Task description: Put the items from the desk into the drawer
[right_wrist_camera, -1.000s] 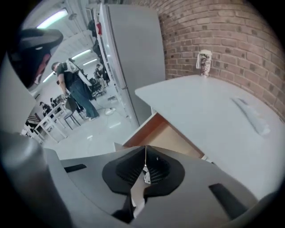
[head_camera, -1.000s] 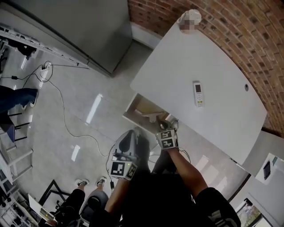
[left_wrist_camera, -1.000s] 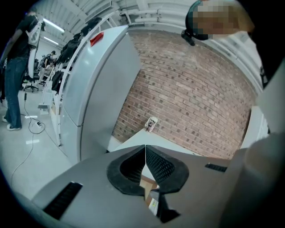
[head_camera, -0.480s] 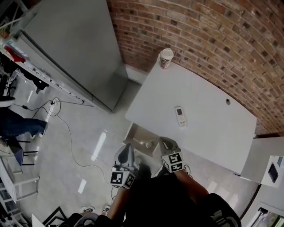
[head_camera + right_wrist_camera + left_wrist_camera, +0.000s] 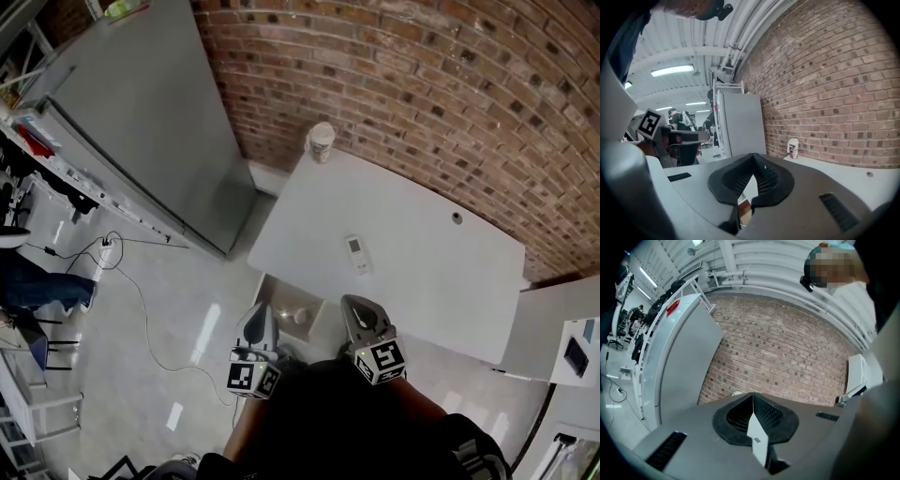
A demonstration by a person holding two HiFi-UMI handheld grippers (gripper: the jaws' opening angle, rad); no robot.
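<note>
The jaws of the left gripper (image 5: 752,397) are pressed together along one seam with nothing between them, and those of the right gripper (image 5: 753,157) also meet at the tips and are empty. Both read clearly only in the gripper views. The head view shows the grippers from above and behind, the left gripper (image 5: 262,314) over the open drawer (image 5: 281,298) and the right gripper (image 5: 354,307) at the near edge of the desk (image 5: 441,281).

Only the head view shows the remote (image 5: 357,254), lying flat near the middle of the desk, and a small round white thing (image 5: 301,317) inside the drawer. The paper cup (image 5: 322,142) stands at the far corner by the brick wall (image 5: 422,103). The right gripper view shows this cup (image 5: 792,148) upright, plus the left gripper's marker cube (image 5: 649,123). The left gripper view gives only wall and the grey cabinet (image 5: 679,357).
</note>
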